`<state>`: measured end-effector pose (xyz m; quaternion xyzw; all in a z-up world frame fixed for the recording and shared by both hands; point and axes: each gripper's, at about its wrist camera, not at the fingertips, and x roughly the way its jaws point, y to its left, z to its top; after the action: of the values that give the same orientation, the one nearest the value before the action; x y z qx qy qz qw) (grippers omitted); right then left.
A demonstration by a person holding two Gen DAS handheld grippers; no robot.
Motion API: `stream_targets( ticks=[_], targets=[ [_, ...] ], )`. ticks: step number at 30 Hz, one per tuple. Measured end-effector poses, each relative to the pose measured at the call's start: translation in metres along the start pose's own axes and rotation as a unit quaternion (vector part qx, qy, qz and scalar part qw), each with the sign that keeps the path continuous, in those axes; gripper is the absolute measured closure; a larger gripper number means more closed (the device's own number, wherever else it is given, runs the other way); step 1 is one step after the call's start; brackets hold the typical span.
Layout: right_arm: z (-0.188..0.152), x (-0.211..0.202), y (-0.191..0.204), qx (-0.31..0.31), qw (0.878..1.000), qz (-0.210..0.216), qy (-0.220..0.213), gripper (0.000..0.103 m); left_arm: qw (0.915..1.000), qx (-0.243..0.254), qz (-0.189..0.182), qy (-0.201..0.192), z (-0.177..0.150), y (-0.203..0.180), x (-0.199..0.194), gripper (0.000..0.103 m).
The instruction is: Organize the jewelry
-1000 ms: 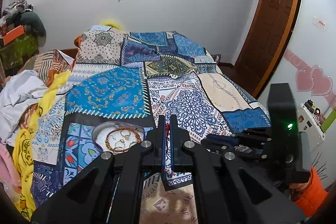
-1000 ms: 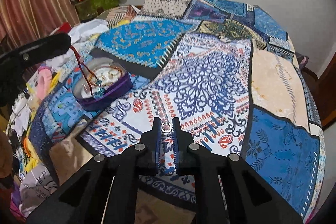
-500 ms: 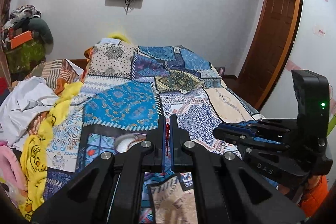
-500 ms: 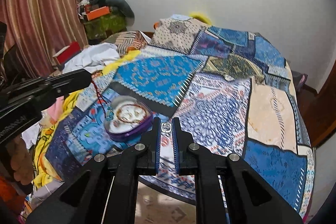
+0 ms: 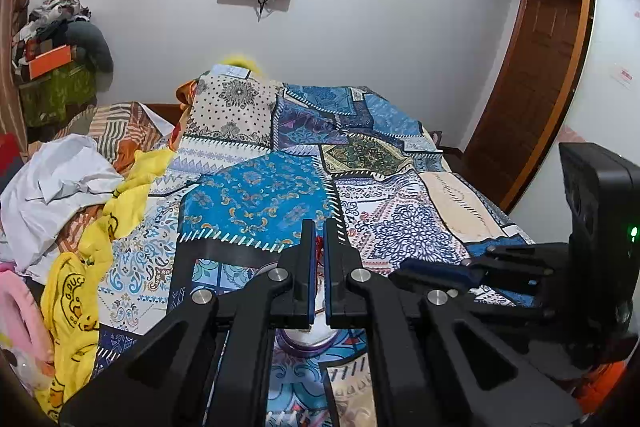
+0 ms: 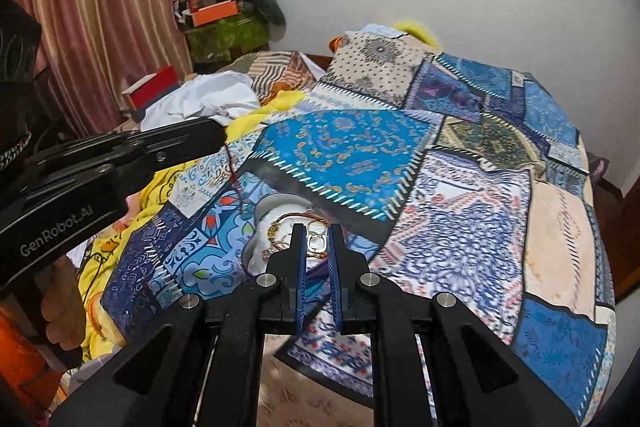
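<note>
My left gripper (image 5: 319, 247) is shut on a thin red cord necklace (image 5: 319, 245). In the right wrist view the left gripper (image 6: 218, 135) holds the necklace (image 6: 234, 179) hanging down with a small blue pendant, just left of a round purple-rimmed jewelry dish (image 6: 280, 215). The dish holds gold bangles (image 6: 280, 223) and lies on the patchwork bedspread (image 6: 460, 219). In the left wrist view the dish (image 5: 308, 341) is mostly hidden under my fingers. My right gripper (image 6: 318, 245) is shut on a small silver ring (image 6: 317, 244) above the dish's near side.
A pile of yellow and white clothes (image 5: 80, 195) lies at the bed's left edge. A red box (image 6: 152, 91) and striped curtains (image 6: 100, 27) stand at the left. A wooden door (image 5: 532, 87) is at the right. My right gripper (image 5: 520, 267) shows in the left wrist view.
Both grippers have risen and pulled back. The dish now sits under and behind both sets of fingers. The necklace still hangs from the left gripper beside the dish.
</note>
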<state>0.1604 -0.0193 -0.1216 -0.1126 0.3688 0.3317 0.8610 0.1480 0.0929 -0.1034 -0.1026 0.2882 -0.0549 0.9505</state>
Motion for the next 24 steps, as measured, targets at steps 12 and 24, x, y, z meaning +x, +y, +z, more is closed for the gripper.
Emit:
stream_targets(
  ticks=[12,24],
  targets=[
    [-0.008,0.051,0.009,-0.004,0.998,0.025,0.063,0.094,0.9983,-0.017,-0.019,0.052,-0.015,0.019,0.049,0.102],
    [-0.014,0.076,0.015,-0.021,0.994,0.031,0.098,0.094,0.9953,-0.026,-0.029,0.089,-0.029,0.028,0.070,0.102]
  ],
)
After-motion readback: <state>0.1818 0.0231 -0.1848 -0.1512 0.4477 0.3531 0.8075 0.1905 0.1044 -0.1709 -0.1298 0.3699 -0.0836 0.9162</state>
